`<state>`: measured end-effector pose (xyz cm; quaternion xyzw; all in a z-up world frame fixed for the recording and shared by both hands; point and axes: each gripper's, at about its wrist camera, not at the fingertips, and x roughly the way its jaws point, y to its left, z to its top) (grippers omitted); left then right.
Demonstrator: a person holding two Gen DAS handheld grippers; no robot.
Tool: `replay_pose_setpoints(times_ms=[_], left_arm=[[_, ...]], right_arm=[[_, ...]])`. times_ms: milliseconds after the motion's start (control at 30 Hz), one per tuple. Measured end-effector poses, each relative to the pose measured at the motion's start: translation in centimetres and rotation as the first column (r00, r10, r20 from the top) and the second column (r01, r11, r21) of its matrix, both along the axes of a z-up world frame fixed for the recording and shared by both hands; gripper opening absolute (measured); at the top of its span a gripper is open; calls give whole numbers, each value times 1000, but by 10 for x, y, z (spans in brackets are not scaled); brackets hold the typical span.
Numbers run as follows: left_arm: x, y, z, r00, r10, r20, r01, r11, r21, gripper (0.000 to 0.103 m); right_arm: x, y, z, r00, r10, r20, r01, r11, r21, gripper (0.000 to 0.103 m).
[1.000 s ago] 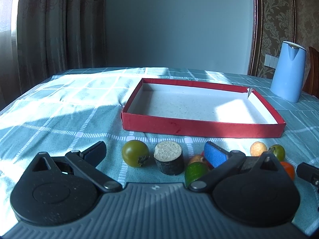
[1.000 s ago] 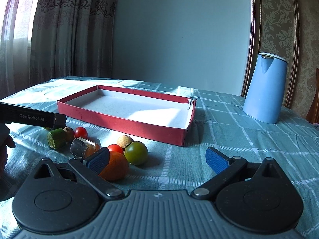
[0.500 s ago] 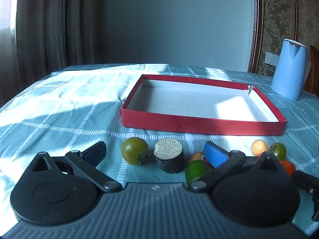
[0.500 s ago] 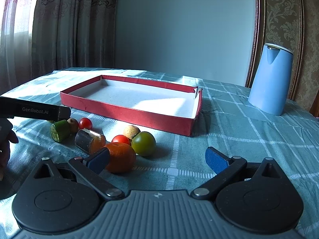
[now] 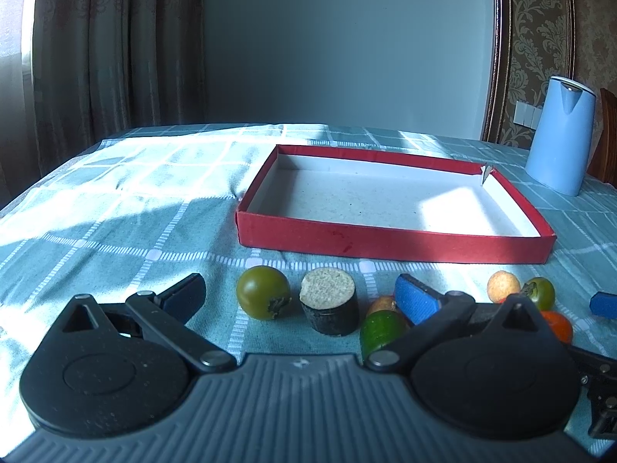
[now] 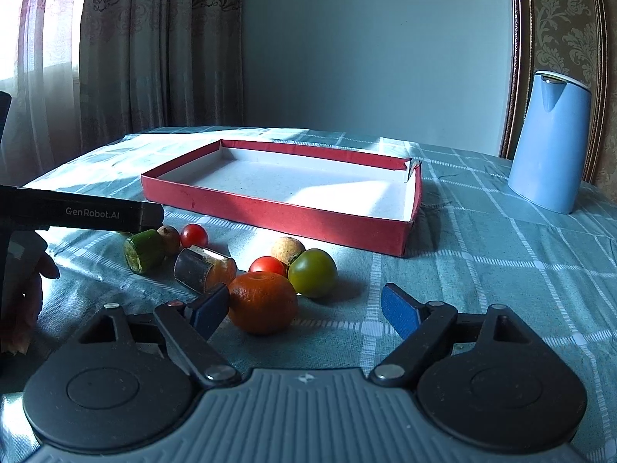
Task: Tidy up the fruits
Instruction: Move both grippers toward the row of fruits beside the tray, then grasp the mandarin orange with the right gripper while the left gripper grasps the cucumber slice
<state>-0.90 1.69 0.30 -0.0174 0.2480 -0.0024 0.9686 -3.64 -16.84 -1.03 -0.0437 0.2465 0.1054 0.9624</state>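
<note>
Lying on the worktop just in front of the red tray [image 6: 277, 218], the orange [image 6: 263, 302] is touched by the left pad of the right gripper [image 6: 304, 310], whose jaws are spread and empty. The left gripper [image 5: 299, 299], equally spread, is aimed at other pieces.

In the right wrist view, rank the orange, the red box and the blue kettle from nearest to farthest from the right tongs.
1. Orange: just ahead, by the left finger.
2. Red box: mid-table, beyond the fruit.
3. Blue kettle: far right, at the back.
</note>
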Motion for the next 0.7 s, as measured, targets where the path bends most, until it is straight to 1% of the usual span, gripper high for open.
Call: replay_pose_setpoints(times_ms=[67, 100, 133, 167, 233, 300, 400, 467, 533, 600, 700], left_arm=[[0, 1, 0, 1000, 4, -2, -4, 1000, -3, 103], [0, 1, 0, 1000, 3, -3, -3, 1000, -2, 103], [0, 1, 0, 1000, 2, -3, -2, 1000, -3, 103], [0, 1, 0, 1000, 2, -2, -2, 1000, -3, 103], [-1, 1, 0, 1000, 2, 1, -2, 1000, -2, 103], [-1, 1, 1, 1000, 1, 4, -1, 1000, -3, 103], [-2, 1, 1, 1000, 2, 5, -2, 1000, -3, 103], [-2, 2, 1, 1000, 2, 2, -2, 1000, -9, 103], [-3, 6, 1, 1000, 9, -1, -9, 1000, -19, 103], [-6, 12, 2, 1000, 18, 2, -18, 999, -32, 103], [-15, 34, 2, 1000, 25, -6, -25, 995, -98, 103]], right_arm=[[1, 4, -1, 999, 34, -11, -34, 999, 7, 69], [2, 7, -1, 998, 59, -22, -59, 998, 10, 66], [4, 10, -2, 996, 81, -40, -80, 997, 19, 60], [6, 11, -4, 993, 99, -64, -97, 995, 30, 57], [9, 14, -8, 988, 127, -94, -122, 991, 54, 55], [10, 16, -8, 988, 126, -88, -123, 991, 47, 54], [12, 18, -8, 989, 122, -84, -119, 992, 39, 48], [15, 16, -8, 990, 117, -81, -114, 992, 45, 42], [16, 12, -8, 990, 119, -77, -114, 991, 65, 42], [16, 8, -8, 990, 121, -78, -114, 990, 89, 41], [16, 1, -8, 991, 116, -73, -107, 987, 118, 41]])
